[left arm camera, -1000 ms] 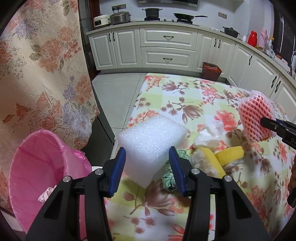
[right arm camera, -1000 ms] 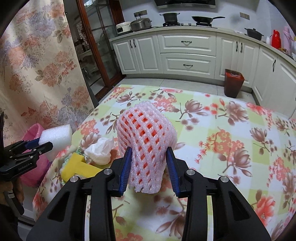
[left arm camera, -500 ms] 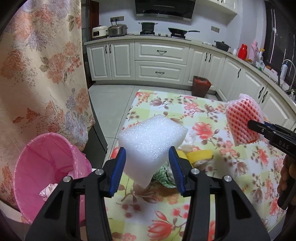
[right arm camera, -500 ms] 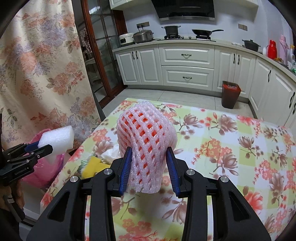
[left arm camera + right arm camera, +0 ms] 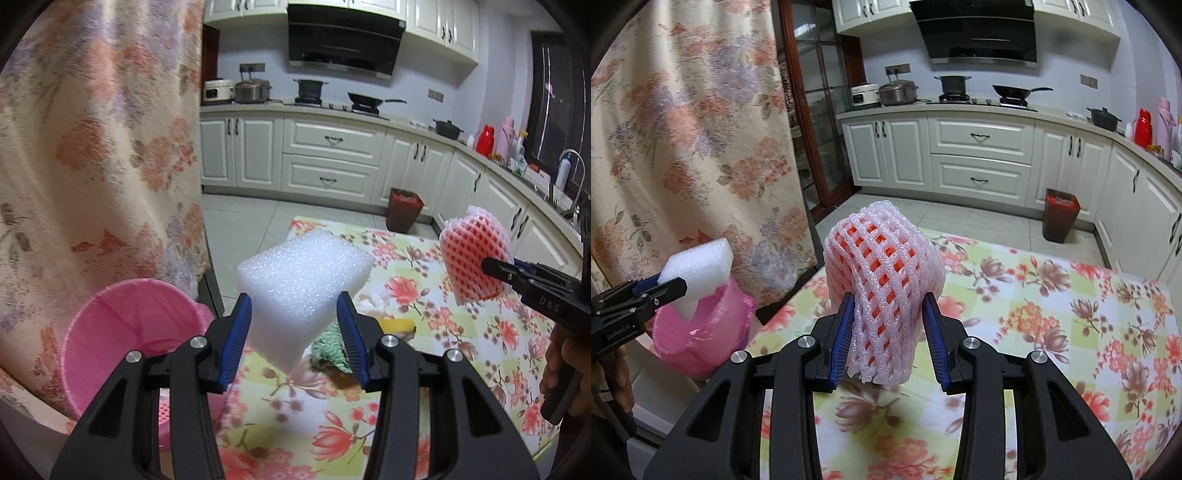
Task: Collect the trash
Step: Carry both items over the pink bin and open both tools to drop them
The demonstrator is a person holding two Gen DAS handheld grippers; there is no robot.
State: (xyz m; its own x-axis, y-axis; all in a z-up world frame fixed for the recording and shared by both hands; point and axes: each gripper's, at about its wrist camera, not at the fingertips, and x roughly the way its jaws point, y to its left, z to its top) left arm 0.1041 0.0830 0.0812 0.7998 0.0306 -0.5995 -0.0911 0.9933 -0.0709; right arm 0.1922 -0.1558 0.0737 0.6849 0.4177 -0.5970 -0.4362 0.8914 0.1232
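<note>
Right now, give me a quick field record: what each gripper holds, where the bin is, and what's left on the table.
left gripper: shut on white foam block, held in the air
right gripper: shut on pink foam fruit net, held in the air
bin: pink plastic-lined bin, on the floor beside the table's left edge
left on floral tablecloth: yellow sponge, green-and-white cloth
</note>
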